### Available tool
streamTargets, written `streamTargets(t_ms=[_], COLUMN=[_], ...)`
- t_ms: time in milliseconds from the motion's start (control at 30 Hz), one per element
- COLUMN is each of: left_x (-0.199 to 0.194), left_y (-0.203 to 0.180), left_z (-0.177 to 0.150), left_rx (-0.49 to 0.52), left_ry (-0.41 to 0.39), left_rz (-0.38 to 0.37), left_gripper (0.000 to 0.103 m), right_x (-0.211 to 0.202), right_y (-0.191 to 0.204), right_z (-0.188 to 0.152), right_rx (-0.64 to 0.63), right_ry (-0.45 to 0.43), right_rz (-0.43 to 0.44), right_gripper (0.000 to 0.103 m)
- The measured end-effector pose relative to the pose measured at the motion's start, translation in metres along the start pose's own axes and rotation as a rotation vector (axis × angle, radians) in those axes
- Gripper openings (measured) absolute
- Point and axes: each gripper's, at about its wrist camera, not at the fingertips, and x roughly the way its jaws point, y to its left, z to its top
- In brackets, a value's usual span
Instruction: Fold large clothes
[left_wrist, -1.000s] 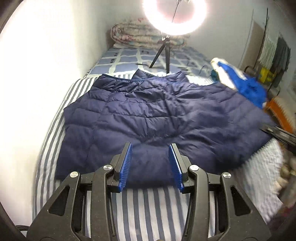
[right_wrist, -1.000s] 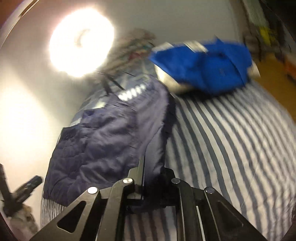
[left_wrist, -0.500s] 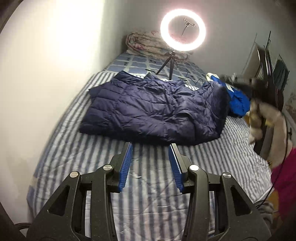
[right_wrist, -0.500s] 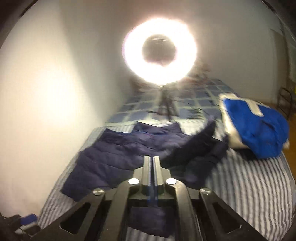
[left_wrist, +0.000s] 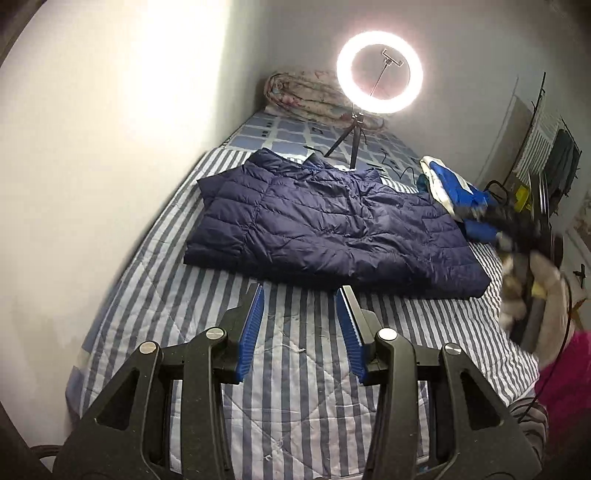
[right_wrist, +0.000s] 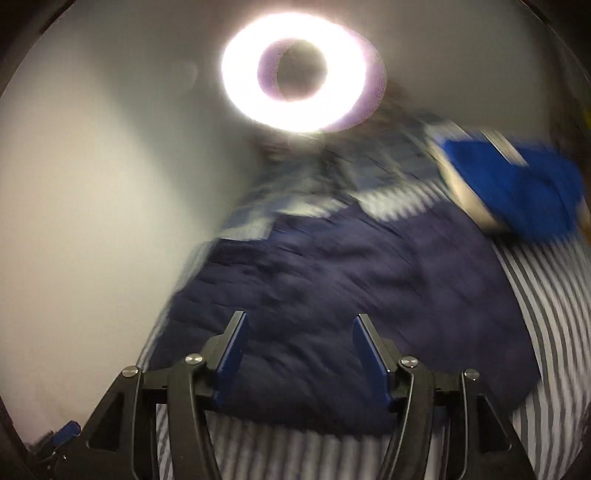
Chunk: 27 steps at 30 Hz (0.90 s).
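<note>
The navy jacket (left_wrist: 332, 229) is spread flat on the striped bed (left_wrist: 295, 362). Both the left gripper (left_wrist: 300, 295) and the right gripper (right_wrist: 299, 321) are held wide, empty. For the next fold, one hem corner should be pinched by each, then lifted evenly

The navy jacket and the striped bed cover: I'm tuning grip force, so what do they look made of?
Navy jacket: looks like thin synthetic shell over puffy fill; stitched quilt channels, slight sheen. Striped bed cover: seems matte woven fabric, lightly padded; diamond quilting lines show.
</note>
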Motion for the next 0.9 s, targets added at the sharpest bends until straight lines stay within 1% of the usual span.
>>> streamTargets(t_ms=[67,100,133,200,300,400,467,533,600,633,667,700,767,833,900], left_x=[-0.001,-0.002,-0.002,-0.001,0.002,0.005,0.007,0.008,0.011,0.013,0.014,0.014,0.016,0.016,0.018], left_y=[-0.004,-0.007,-0.008,-0.012,-0.015,-0.017,-0.018,-0.019,-0.022,-0.024,-0.026,-0.028,-0.032,-0.034,-0.034], left_z=[0.000,0.000,0.001,0.001,0.001,0.000,-0.001,-0.001,-0.001,-0.002,-0.003,-0.003,-0.004,-0.005,-0.006], left_rx=[0.007,0.013,0.016,0.024,0.031,0.033,0.030,0.032,0.039,0.047,0.052,0.060,0.068,0.075,0.077], left_ry=[-0.006,-0.010,-0.011,-0.011,-0.004,0.007,0.013,0.015,0.023,0.028,0.030,0.031,0.034,0.038,0.042], left_rz=[-0.004,-0.004,-0.004,-0.003,0.004,0.012,0.013,0.013,0.011,0.010,0.009,0.007,0.006,0.007,0.011], left_gripper=[0.044,0.044,0.044,0.044,0.044,0.044,0.044,0.044,0.044,0.044,0.044,0.044,0.044,0.044,0.044], right_x=[-0.002,-0.001,-0.001,0.000,0.009,0.021,0.023,0.020,0.023,0.022,0.019,0.018,0.023,0.030,0.044], right_y=[-0.043,-0.064,-0.083,-0.118,-0.154,-0.171,-0.174,-0.175,-0.179,-0.183,-0.187,-0.188,-0.188,-0.192,-0.197], right_z=[-0.016,-0.026,-0.035,-0.054,-0.069,-0.075,-0.078,-0.084,-0.092,-0.098,-0.106,-0.108,-0.102,-0.092,-0.075], right_rx=[0.136,0.200,0.260,0.389,0.501,0.575,0.619,0.630,0.666,0.708,0.777,0.788,0.754,0.762,0.744], right_ry=[0.023,0.032,0.042,0.054,0.061,0.055,0.057,0.055,0.057,0.048,0.030,0.022,0.014,-0.020,-0.050], right_rz=[-0.014,-0.028,-0.039,-0.022,0.013,0.069,0.086,0.094,0.097,0.114,0.144,0.152,0.135,0.129,0.097], right_gripper=[0.063,0.067,0.069,0.071,0.076,0.080,0.080,0.080,0.076,0.075,0.074,0.074,0.073,0.074,0.074])
